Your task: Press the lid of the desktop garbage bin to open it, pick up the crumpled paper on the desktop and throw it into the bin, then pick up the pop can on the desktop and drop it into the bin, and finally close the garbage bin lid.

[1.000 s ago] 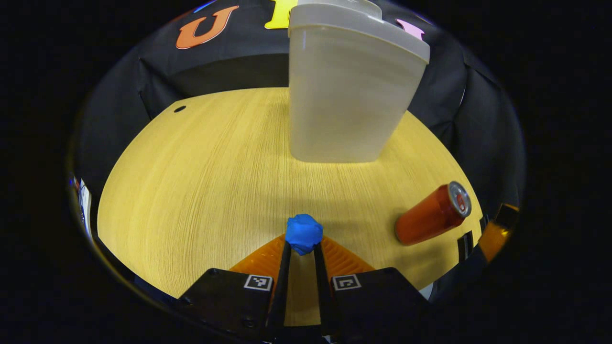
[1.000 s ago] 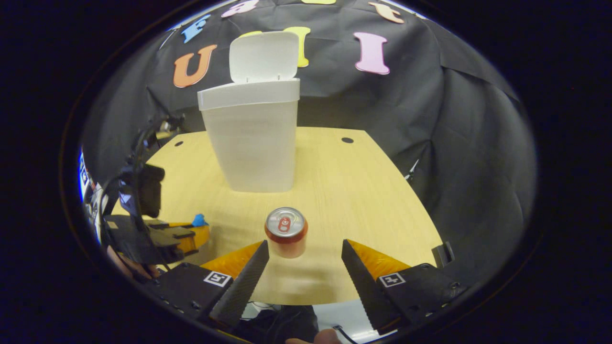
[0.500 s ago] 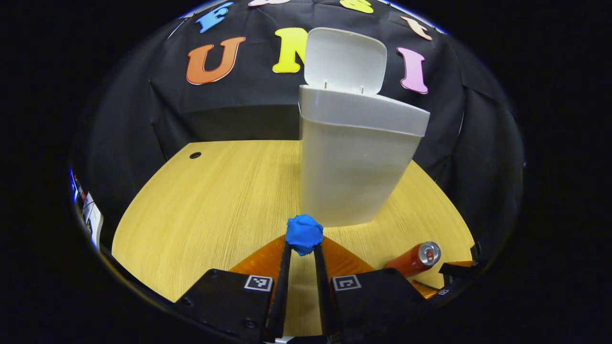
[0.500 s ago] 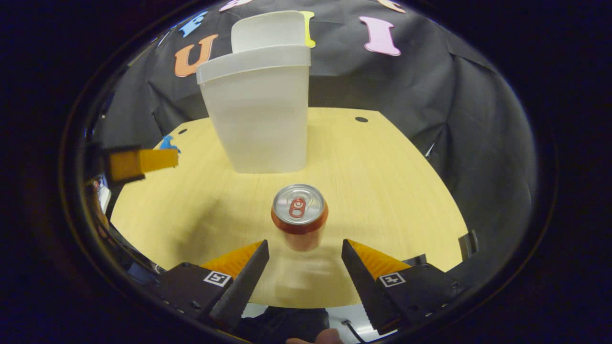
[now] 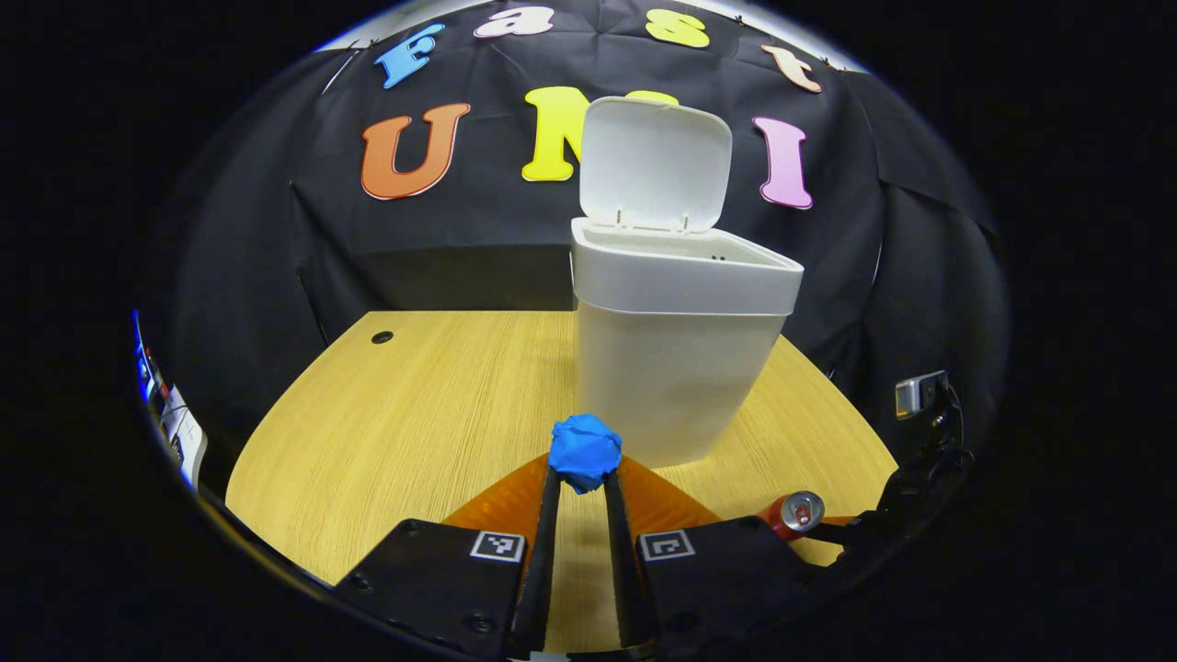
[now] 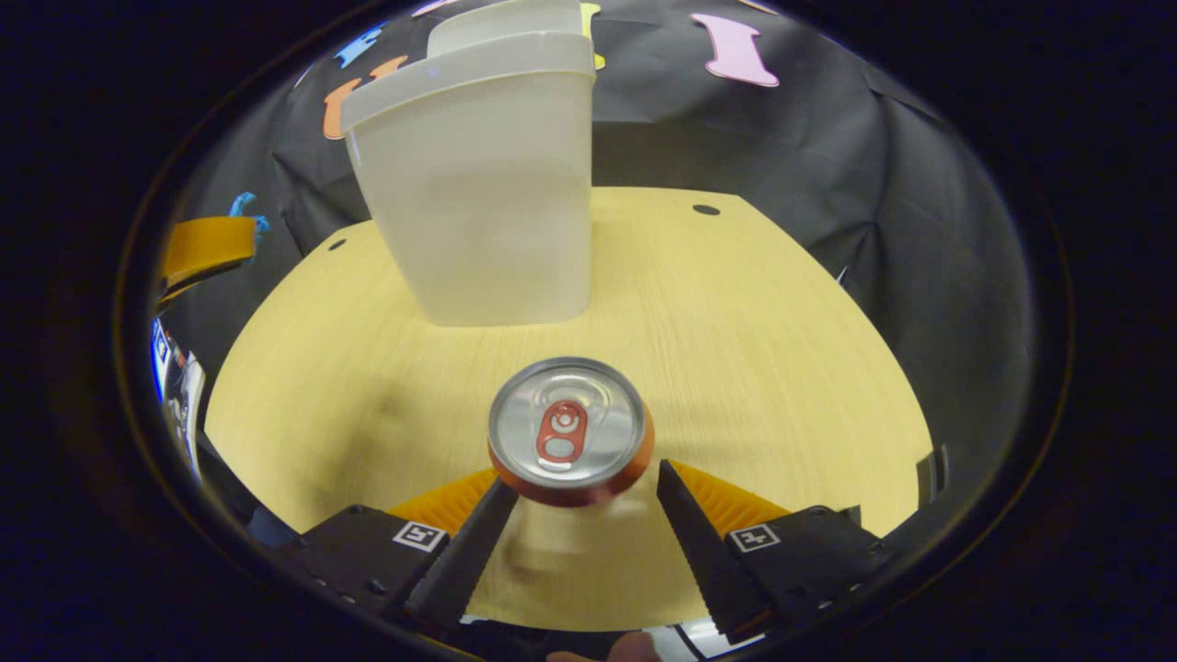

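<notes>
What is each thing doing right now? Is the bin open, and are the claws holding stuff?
Bin lid: flipped up, open.
Garbage bin: upright on the table, mouth uncovered.
Blue crumpled paper: pinched in the left claw, lifted near the bin.
Pop can: upright on the table, not grabbed yet.
Right claw: open, fingers on either side of the can.

— What carries everything?
— A wooden table (image 5: 414,405) with pale yellow grain, its far edge against the black cloth wall. Small dark round holes sit near its far corners.
— What stands on it?
— A white garbage bin (image 5: 676,368), upright toward the back, its lid (image 5: 655,161) raised. A pop can (image 6: 570,432) stands upright on the near part, its silver top facing up, well apart from the bin.
</notes>
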{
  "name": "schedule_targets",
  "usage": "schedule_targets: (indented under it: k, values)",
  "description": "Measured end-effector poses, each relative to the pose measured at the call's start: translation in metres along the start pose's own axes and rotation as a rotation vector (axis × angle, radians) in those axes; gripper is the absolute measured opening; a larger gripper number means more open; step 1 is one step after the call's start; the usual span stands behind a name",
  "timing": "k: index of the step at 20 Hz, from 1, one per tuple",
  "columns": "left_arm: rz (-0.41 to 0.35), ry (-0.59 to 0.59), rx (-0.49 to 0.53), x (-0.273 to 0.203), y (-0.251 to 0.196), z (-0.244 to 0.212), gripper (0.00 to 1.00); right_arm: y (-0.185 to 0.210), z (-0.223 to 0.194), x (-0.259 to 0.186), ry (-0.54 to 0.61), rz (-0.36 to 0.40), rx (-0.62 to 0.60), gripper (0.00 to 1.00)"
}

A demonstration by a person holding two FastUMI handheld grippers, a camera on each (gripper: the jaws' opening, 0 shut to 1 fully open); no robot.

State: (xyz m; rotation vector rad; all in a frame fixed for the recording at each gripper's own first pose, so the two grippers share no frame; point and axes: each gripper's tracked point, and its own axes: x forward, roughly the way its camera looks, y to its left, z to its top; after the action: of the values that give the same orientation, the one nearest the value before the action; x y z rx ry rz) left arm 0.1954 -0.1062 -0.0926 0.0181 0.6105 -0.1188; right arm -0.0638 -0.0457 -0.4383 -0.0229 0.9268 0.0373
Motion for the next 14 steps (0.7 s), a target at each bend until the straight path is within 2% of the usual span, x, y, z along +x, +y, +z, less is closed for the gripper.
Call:
schedule_targets:
  k: [8, 10, 11, 14]
  values:
    - [0.014, -0.041, -0.001, -0.002, 0.006, 0.018, 0.31, 0.007, 0.000, 0.014, 0.020, 0.018, 0.003, 0.95]
    - [0.014, -0.055, 0.004, -0.004, 0.007, 0.023, 0.31, 0.005, 0.002, 0.014, 0.019, 0.009, -0.006, 0.91]
    - [0.014, -0.061, 0.004, -0.004, 0.007, 0.026, 0.31, 0.006, 0.001, 0.015, 0.018, 0.006, -0.012, 0.84]
    - [0.011, -0.084, 0.002, -0.005, 0.006, 0.037, 0.31, 0.005, 0.008, 0.009, 0.006, 0.001, -0.020, 0.82]
